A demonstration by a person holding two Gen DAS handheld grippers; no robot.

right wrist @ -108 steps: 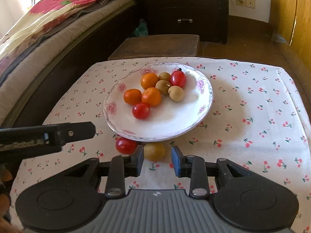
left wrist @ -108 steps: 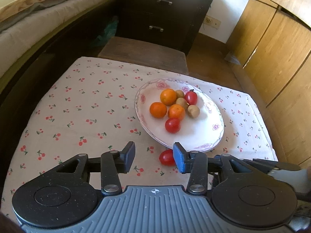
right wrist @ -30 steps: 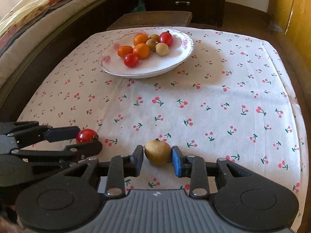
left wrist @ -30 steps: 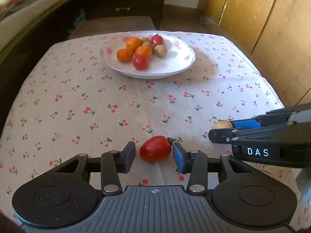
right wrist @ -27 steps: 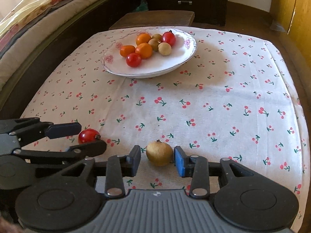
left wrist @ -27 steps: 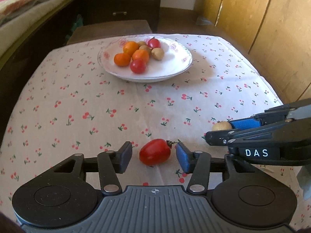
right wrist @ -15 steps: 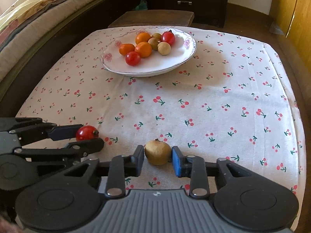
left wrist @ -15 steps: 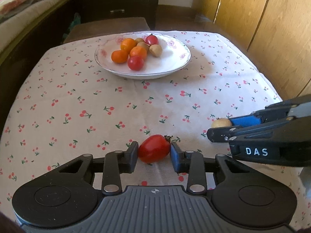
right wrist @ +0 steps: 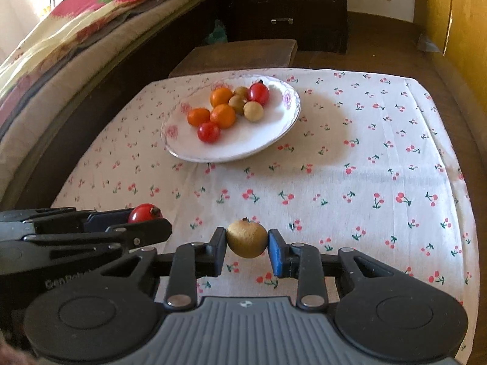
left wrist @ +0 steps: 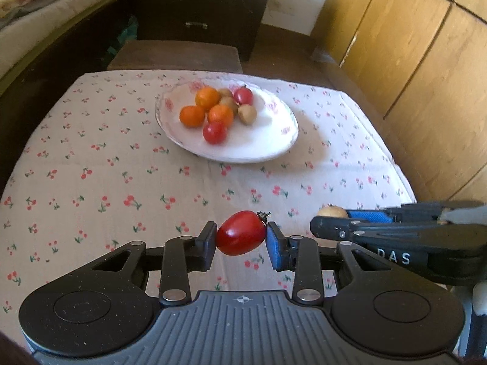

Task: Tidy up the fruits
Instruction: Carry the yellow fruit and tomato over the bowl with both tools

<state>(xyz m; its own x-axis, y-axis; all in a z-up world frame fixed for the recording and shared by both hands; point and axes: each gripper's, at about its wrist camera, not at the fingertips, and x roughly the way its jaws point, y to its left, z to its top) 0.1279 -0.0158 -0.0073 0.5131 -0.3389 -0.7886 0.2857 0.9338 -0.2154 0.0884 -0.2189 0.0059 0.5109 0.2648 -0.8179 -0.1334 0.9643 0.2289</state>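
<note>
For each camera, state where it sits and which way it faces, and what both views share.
Left wrist: sits on the left gripper, facing forward and down over its red tomato; right gripper at right.
Right wrist: sits on the right gripper, facing likewise over its brown fruit; left gripper at left.
Shared: plate, cherry-print tablecloth, dark drawers.

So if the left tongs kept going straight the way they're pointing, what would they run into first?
Probably the cherry-print tablecloth, short of the plate; the left tongs, clamped on the red tomato, aim steeply down. Depth is unclear.

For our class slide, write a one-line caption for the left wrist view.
Left gripper grips a red tomato above the cherry-print cloth, fruit plate beyond.
</note>
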